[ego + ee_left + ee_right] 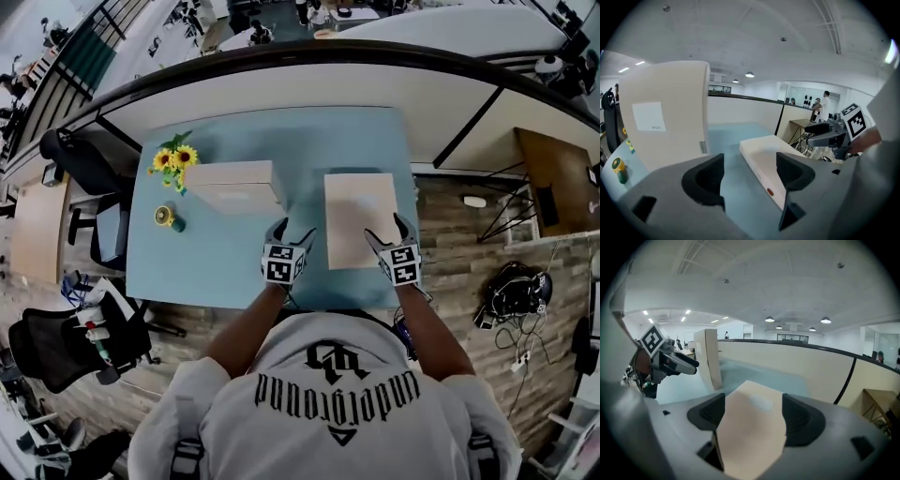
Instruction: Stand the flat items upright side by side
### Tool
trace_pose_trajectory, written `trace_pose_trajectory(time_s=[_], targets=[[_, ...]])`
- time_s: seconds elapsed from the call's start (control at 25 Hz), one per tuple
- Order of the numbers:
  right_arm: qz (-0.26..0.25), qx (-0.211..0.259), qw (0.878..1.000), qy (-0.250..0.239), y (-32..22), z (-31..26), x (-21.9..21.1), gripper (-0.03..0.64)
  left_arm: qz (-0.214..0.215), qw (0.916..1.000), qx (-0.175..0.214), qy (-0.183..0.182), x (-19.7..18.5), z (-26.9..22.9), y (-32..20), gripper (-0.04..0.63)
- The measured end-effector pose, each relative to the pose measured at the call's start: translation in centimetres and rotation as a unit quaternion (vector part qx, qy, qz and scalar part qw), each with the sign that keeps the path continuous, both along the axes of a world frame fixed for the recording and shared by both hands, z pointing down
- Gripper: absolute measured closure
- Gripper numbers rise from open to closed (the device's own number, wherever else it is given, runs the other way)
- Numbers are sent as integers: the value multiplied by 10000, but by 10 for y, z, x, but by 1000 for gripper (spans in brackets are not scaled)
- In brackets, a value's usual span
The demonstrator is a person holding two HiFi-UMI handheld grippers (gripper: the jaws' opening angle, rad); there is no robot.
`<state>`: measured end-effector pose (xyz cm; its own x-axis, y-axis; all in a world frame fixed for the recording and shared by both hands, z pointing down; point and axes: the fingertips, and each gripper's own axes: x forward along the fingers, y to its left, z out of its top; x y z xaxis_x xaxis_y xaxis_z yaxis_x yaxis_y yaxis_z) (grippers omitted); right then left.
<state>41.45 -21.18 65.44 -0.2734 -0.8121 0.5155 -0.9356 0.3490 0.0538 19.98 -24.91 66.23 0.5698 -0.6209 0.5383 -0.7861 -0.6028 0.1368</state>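
Note:
A beige flat box (359, 217) lies on the blue table (347, 141), right of centre. A second beige box (234, 185) stands upright to its left and shows large in the left gripper view (665, 117). My right gripper (389, 230) is at the flat box's near right corner. In its own view the box (752, 437) fills the gap between the wide-set jaws of the right gripper (753, 416). My left gripper (289, 231) hovers between the two boxes, open and holding nothing (750, 171). The flat box (766, 157) lies just right of it.
A vase of sunflowers (173, 159) and a small yellow and teal object (165, 217) stand near the table's left edge. Office chairs (66, 342) are on the floor to the left. A curved railing (309, 52) runs beyond the table's far side.

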Motion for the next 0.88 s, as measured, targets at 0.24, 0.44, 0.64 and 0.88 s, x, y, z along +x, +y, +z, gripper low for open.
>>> trace_pose_trajectory(time_s=[0.24,0.44,0.64,0.88], targets=[[-297,-811,9958,-295,-7,41,42,226,83,9988,-487,52,60,26,-8,225],[-315,-1677,9826,-735,-16,83,62,210,125,9901,-1396,102,85,78,-7,213],[-193,-2319,9643,-1264,-28,115,72,201,25,9770,-2129,99,94,117,-8,202],[-102,-3091,9327,-1854,-35,147,69,207,-48,9621,-2704,355,95,141,-12,196]])
